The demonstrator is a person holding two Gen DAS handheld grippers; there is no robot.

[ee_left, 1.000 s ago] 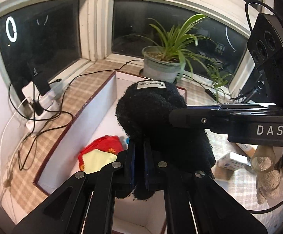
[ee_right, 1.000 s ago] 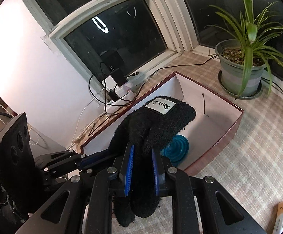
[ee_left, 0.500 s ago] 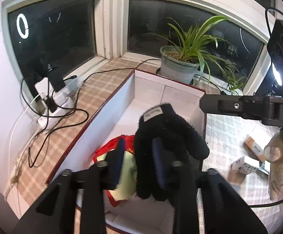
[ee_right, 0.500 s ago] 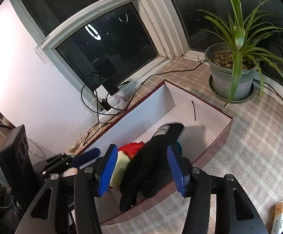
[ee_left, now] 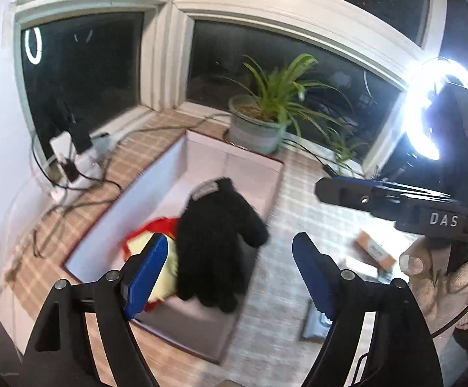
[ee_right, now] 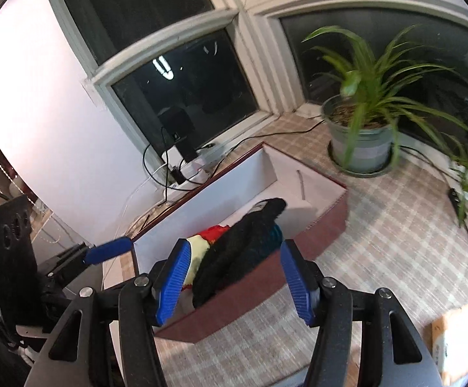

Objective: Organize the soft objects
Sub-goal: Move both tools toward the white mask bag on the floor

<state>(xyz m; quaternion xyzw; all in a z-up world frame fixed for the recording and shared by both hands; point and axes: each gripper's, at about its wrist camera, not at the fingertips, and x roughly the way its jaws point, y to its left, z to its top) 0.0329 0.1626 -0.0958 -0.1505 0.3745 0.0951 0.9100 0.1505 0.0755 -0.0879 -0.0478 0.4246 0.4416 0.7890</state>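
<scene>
A black fuzzy glove (ee_left: 216,242) with a white label lies in the open box (ee_left: 176,164), draped over a red and yellow soft item (ee_left: 143,242); its thumb reaches the box's right wall. My left gripper (ee_left: 227,274) hangs above the box's near end, its jaws opening wide, touching nothing. In the right wrist view the glove (ee_right: 234,258) rests on the red and yellow item (ee_right: 206,242) and a teal one (ee_right: 274,237) inside the box (ee_right: 317,235). My right gripper (ee_right: 234,282) is above it, jaws opening, free of the glove.
A potted spider plant (ee_right: 363,142) stands behind the box on the checked cloth. Chargers and tangled cables (ee_left: 73,167) lie at the left by the window. Small cartons (ee_left: 374,250) lie at the right, near a gloved hand (ee_left: 443,277). A ring light (ee_left: 427,113) glares.
Both grippers were shut on the black glove, held up over the box. Both have opened and drawn back upward, and the glove has dropped into the box onto the other items.
</scene>
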